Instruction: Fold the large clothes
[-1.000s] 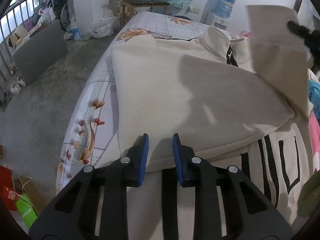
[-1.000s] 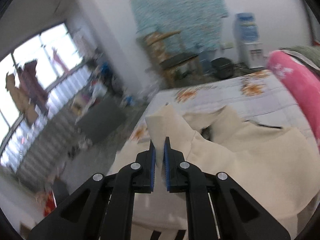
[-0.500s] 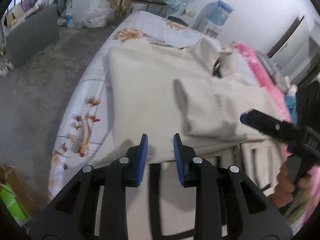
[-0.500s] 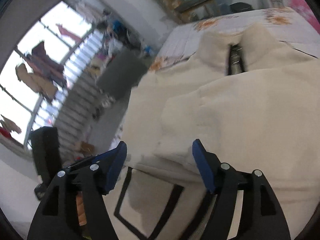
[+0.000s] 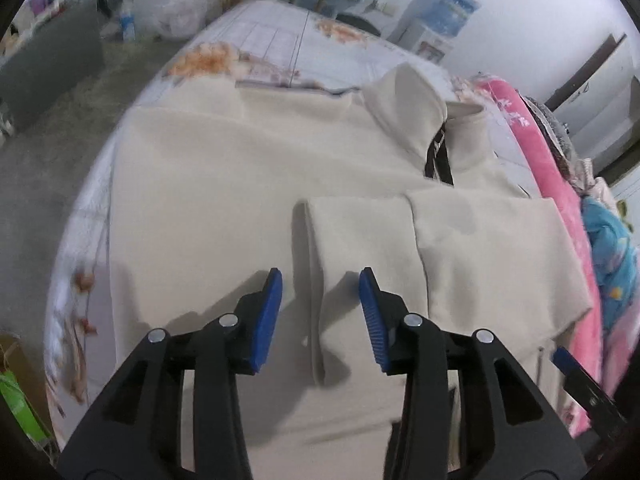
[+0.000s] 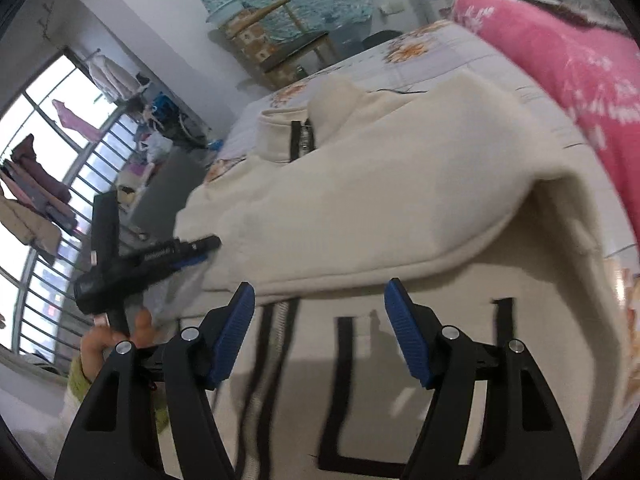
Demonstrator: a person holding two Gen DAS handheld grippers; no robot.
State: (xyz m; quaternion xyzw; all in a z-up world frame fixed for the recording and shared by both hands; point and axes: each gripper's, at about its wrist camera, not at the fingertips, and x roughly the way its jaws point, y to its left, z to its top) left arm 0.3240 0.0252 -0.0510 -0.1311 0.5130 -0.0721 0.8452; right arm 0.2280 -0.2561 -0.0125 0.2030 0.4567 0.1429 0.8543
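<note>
A large cream zip-up jacket [image 5: 224,184] lies flat on the bed, collar at the far end. Its right sleeve [image 5: 452,248] is folded across the chest. My left gripper [image 5: 320,300] is open and empty, its pads either side of the sleeve's cuff end, just above the cloth. My right gripper [image 6: 318,320] is open and empty above the jacket's lower front [image 6: 360,216], near the zip and black lettering. The left gripper [image 6: 160,258] also shows in the right wrist view, held by a hand.
A floral bedsheet [image 5: 280,44] covers the bed. A pink blanket [image 5: 552,168] and blue cloth [image 5: 612,264] lie along the right edge. Bare floor [image 5: 48,152] is at left. A water dispenser [image 5: 440,16] and chair [image 6: 288,52] stand beyond the bed.
My right gripper carried the sleeve across the chest, let go and pulled back to the hem. My left gripper opened wider and moved forward over the cuff.
</note>
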